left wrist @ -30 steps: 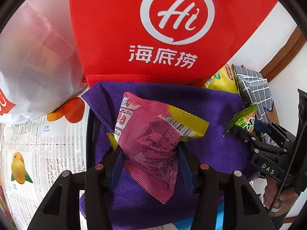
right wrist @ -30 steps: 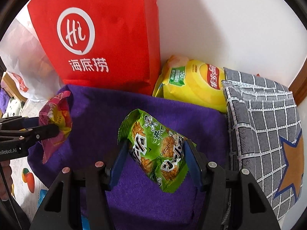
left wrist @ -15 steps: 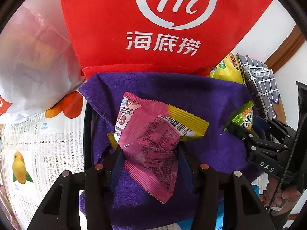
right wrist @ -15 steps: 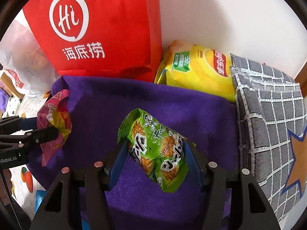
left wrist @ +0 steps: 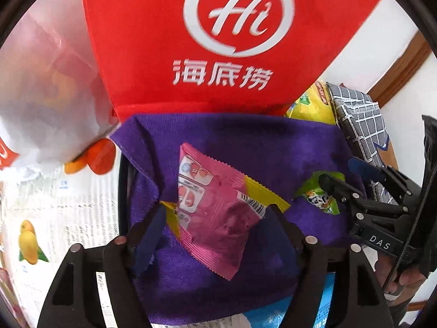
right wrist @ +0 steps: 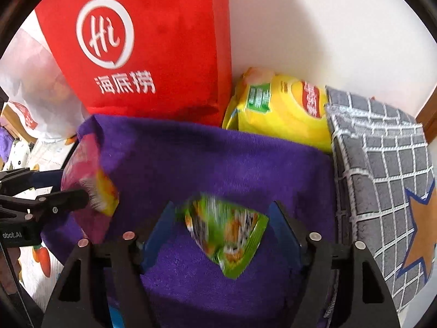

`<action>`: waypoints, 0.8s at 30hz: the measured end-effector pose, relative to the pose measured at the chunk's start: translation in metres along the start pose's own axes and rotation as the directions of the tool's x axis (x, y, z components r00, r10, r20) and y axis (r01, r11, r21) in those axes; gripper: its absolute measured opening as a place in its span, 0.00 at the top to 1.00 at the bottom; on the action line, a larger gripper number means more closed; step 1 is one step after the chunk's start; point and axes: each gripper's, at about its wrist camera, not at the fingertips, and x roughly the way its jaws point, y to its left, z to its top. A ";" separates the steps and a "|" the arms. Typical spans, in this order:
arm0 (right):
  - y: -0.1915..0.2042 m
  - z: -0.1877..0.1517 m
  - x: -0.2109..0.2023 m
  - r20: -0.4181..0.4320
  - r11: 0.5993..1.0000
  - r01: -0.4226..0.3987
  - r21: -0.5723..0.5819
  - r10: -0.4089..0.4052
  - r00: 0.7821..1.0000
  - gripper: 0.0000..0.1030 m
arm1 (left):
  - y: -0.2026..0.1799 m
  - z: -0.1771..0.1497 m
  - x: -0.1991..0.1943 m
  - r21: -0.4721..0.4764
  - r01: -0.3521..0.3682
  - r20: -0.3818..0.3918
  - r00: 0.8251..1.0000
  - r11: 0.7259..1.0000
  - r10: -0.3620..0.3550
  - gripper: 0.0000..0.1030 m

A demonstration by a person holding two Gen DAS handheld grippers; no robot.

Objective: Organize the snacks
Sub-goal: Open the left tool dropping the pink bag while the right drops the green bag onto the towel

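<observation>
The left gripper point(left wrist: 218, 218) is opening, and the pink snack pack point(left wrist: 215, 213) sits between its two fingers, just over the purple cloth point(left wrist: 245, 147). The pack's long side runs from the top left down to the bottom right, slanting across the gap, and the fingers look to have let go of it. The right gripper point(right wrist: 222, 224) is opening too. The green snack pack point(right wrist: 226, 232) is between its fingers, blurry as if it is dropping, with its point aimed down at the cloth. The left gripper is nearer the pink pack, on the left part of the cloth. The right gripper is nearer the green pack, on the right part. Both packs probably land right below.
</observation>
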 end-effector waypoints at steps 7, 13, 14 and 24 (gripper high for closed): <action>0.003 0.004 -0.031 0.063 1.000 -0.002 0.000 0.002 0.998 0.29 | -0.005 -0.004 -0.024 0.018 0.010 0.051 0.999 1.000 -0.011 0.26; 0.007 -0.001 -0.073 0.147 0.999 -0.005 0.038 -0.001 0.989 0.29 | -0.013 -0.008 -0.057 0.058 -0.011 0.137 0.991 0.998 0.003 0.27; 0.006 -0.003 -0.078 0.158 0.999 -0.007 0.054 -0.002 0.988 0.29 | -0.014 -0.010 -0.063 0.065 -0.019 0.150 0.989 0.998 0.009 0.27; 0.005 -0.049 -0.136 0.220 0.993 0.041 0.107 -0.064 0.973 0.29 | -0.034 -0.020 -0.103 0.118 -0.076 0.208 0.977 0.990 0.050 0.27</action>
